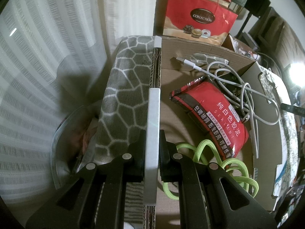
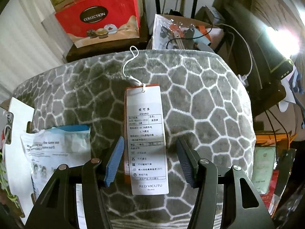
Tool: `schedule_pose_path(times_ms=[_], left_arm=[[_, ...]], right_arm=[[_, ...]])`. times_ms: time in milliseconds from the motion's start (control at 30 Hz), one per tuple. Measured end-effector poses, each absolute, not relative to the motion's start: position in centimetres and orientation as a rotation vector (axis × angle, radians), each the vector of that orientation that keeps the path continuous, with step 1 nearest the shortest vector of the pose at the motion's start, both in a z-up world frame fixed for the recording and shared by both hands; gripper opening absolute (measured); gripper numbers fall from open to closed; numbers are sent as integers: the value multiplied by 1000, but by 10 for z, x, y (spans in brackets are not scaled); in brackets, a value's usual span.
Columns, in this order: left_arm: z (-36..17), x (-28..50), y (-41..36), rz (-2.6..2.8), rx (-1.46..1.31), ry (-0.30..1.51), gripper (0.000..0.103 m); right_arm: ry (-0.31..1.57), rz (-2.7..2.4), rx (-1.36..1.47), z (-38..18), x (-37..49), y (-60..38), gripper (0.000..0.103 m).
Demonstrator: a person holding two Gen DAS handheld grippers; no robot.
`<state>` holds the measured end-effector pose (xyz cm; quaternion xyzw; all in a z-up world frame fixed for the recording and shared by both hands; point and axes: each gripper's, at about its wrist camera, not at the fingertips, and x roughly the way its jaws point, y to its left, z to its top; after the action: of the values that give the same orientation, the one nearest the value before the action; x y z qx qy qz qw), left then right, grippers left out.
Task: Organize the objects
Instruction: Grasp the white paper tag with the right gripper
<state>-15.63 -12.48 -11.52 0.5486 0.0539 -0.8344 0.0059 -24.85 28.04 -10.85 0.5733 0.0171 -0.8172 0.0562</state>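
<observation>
Clothing tag (image 2: 146,139): flat on grey patterned blanket (image 2: 200,99), between spread jaws of right claw (image 2: 149,160), not gripped.
Left claw (image 1: 152,152): clamped shut on white-edged wall of cardboard box (image 1: 152,114).
Risk: pads sliding over flat card, pinching fleece instead; white loop string (image 2: 129,64) snagging.
Count: one tag; in box, one red pouch (image 1: 213,114), one white cable (image 1: 234,82), one green cord (image 1: 209,152).

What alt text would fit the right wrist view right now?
The open right claw hangs over a white clothing tag lying on a grey plush blanket, one finger either side and not touching it. A crumpled white wrapper lies to the left; a red gift bag stands behind.
</observation>
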Motion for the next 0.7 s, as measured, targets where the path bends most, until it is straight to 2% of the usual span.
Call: schedule_pose_path(times_ms=[167,233,300,433,700], left_arm=[[-115,-156,-124,-2611,1717,170,10],[-115,-156,-124,-2611,1717,168,11],[-115,-156,-125,-2611,1717,166,11],[-115,-156,-124,-2610,1717,170,11],[-115,-156,-124,-2610,1717,170,11]], right_arm=[[101,-2489,1738,-112,-250,274,56],[127,-2488,1727,-112,-249,270,48],[121,-2484,1731,-111,-249,269,45],[134,-2490,1732,-112,-249,268,45],[39,-2493,1671,-87,-244,270,45]])
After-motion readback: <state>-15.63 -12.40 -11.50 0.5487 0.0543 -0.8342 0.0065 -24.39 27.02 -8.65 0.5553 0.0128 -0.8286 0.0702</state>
